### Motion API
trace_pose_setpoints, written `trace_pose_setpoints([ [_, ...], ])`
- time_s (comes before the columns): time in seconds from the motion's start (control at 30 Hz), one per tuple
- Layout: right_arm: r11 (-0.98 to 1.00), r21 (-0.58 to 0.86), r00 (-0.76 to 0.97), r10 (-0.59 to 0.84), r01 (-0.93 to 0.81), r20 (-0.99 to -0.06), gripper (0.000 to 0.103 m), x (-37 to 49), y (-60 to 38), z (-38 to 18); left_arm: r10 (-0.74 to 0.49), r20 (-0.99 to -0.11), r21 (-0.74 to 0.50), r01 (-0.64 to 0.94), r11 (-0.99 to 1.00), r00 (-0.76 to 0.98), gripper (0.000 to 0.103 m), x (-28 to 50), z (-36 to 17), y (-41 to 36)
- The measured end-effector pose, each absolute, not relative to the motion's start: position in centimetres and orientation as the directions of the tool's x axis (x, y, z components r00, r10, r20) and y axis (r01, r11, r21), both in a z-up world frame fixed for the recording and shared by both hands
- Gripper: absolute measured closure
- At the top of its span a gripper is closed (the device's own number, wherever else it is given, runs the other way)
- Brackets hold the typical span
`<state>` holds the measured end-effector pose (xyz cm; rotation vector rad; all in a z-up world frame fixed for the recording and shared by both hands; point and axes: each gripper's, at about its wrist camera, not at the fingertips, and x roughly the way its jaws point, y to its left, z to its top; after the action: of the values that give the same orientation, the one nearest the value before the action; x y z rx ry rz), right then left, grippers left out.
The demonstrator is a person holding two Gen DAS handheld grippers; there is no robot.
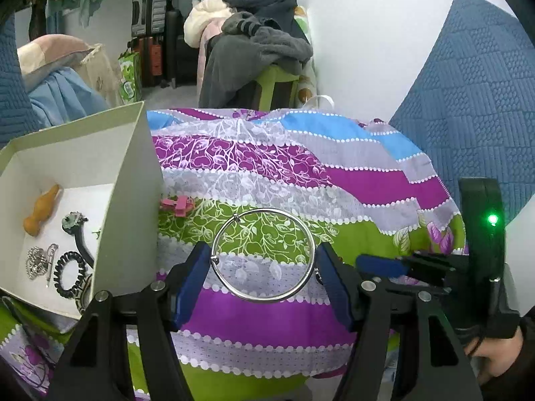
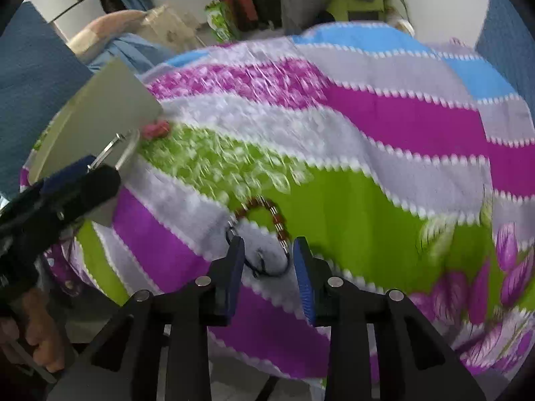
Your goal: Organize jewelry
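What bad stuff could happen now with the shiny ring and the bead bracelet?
The silver bangle is pinched only at its two sides by the left gripper, so the smooth metal might slip out before reaching the white box.

The right gripper sits over the beaded bracelet with its pads apart. Closing here might catch only the thin cord, or snag the striped cloth underneath.
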<state>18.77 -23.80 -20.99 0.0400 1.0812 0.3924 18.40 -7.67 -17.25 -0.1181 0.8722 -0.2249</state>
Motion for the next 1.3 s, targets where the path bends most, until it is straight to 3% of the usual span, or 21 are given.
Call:
trace_pose_setpoints([
  [0.27,0.935,0.176,0.421,0.3,-0.308,-0.856,0.075,20.4,-21.9,-22.0,-0.249,-0.738,-0.198,0.152,0.968,0.627,0.037,18.3,-17.0,-7.7],
  [0.47,0.936,0.033,0.459,0.202,-0.35,-0.865,0.079,20.1,-20.2,-22.4,-0.249,-0.736,-0.201,0.149,0.968,0.629,0.037,18.3,-16.9,-7.7],
  [0.53,0.94,0.035,0.458,0.199,-0.34,-0.866,0.093,20.0,-20.3,-22.5,-0.25,-0.736,-0.202,0.148,0.968,0.629,0.037,18.3,-16.9,-7.7],
  [0.6,0.945,0.053,0.451,0.203,-0.324,-0.869,0.097,20.2,-20.5,-22.5,-0.251,-0.736,-0.206,0.146,0.968,0.628,0.037,18.3,-16.8,-7.7],
  [1.3,0.97,0.173,0.533,0.238,-0.17,-0.812,0.098,17.4,-22.4,-14.4,-0.287,-0.722,-0.234,0.169,0.958,0.629,0.037,17.0,-9.5,-6.1],
])
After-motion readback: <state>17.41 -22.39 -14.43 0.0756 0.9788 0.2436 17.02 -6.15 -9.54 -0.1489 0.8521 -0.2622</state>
